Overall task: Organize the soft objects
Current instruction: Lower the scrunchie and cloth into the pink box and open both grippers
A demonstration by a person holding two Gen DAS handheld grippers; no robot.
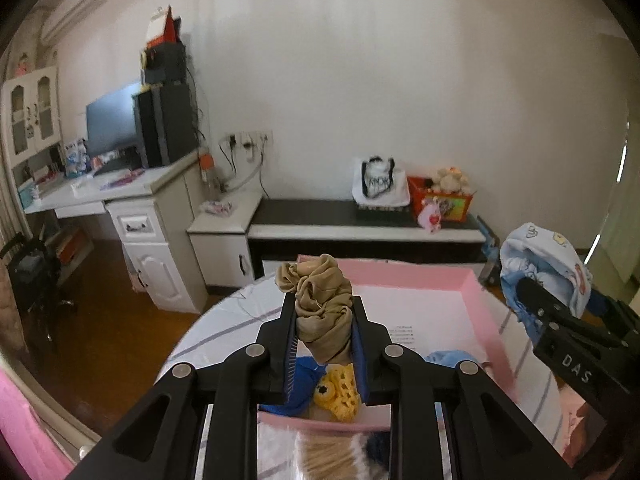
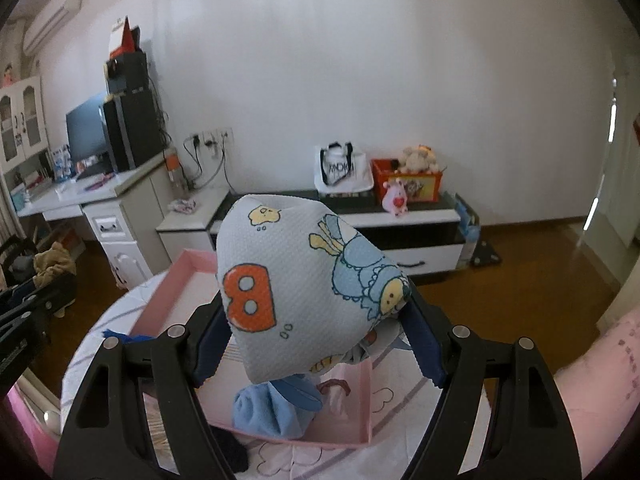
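My left gripper [image 1: 323, 320] is shut on a crumpled tan stocking [image 1: 322, 304] and holds it up above the pink tray [image 1: 478, 300]. My right gripper [image 2: 316, 320] is shut on a pale blue printed cloth [image 2: 304, 284] with an orange letter B and cartoon animals, also held above the pink tray [image 2: 176, 280]. The right gripper with its cloth [image 1: 548, 264] shows at the right of the left wrist view. A blue cloth [image 2: 272, 408] lies in the tray below. A yellow crochet piece [image 1: 340, 392] and a blue item [image 1: 304, 380] lie under the left gripper.
The tray sits on a round table with a striped white cover [image 1: 224, 332]. Behind stand a low black and white cabinet [image 1: 360, 232] with a white bag [image 1: 376, 184] and a red toy box [image 1: 440, 196], and a white desk [image 1: 120, 192] with a monitor.
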